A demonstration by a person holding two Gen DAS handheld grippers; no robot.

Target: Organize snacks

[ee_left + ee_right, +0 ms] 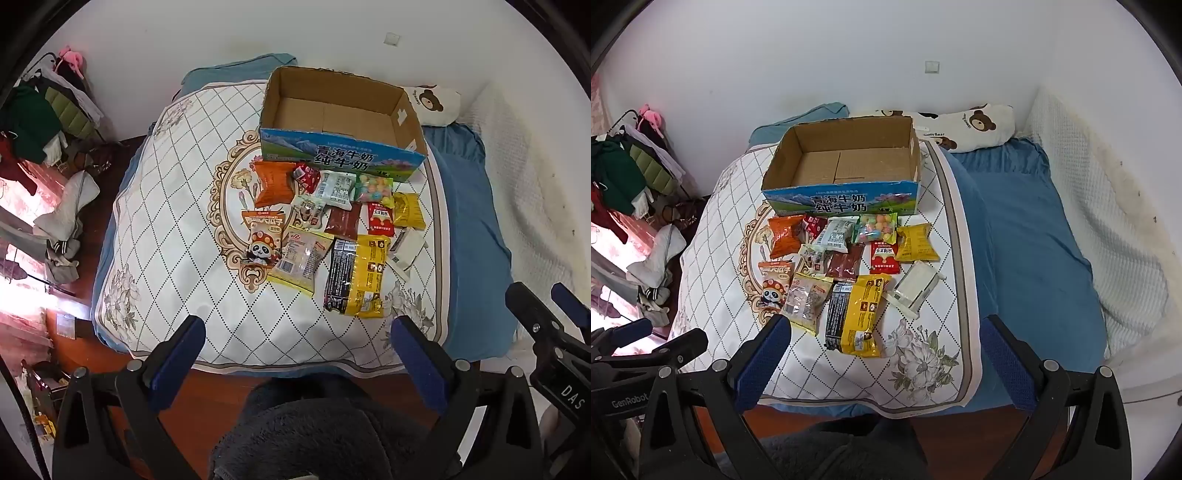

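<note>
An open cardboard box with a blue printed front stands empty on a quilted white mat. In front of it lie several snack packets: an orange bag, a panda bag, a large yellow and black pack, a yellow bag and a candy bag. My left gripper and right gripper both hover above the near end of the mat, open and empty.
The mat lies on a bed with a blue sheet. A bear-print pillow lies behind the box. Clothes pile up at the left. A white textured blanket lines the right side. Dark fleece fills the bottom.
</note>
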